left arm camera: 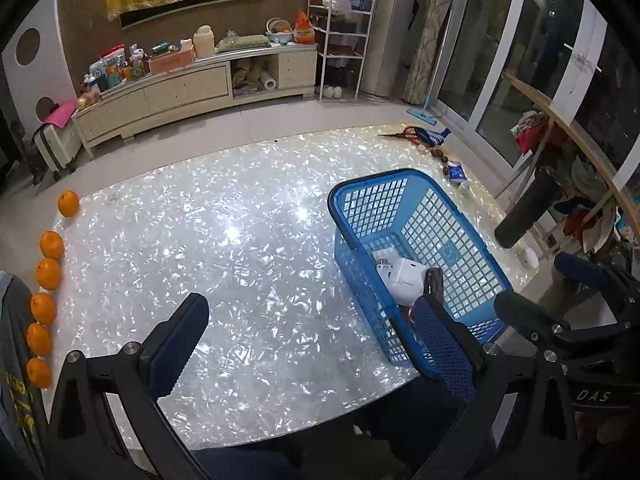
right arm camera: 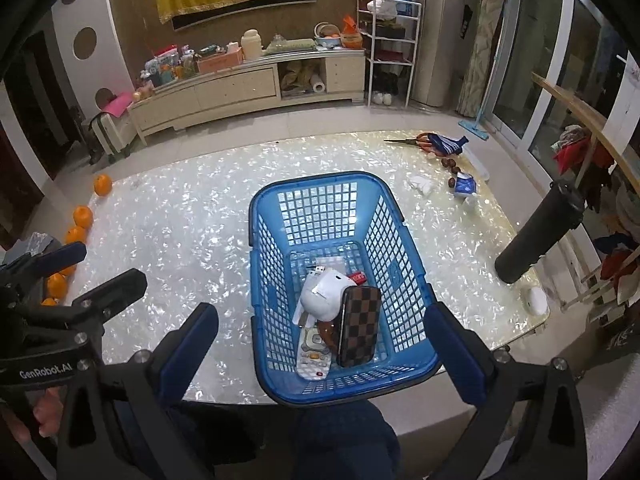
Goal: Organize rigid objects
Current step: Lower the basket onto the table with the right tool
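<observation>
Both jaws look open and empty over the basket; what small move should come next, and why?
Probably swing the right gripper toward the white oval object by the table's right edge: the blue basket already holds several items, and that one lies outside.

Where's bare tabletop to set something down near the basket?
Widest free patch: the tabletop between the row of oranges and the blue basket. Right of the basket is tighter: black cylinder, white puck, wrappers and scissors at the far corner.
</observation>
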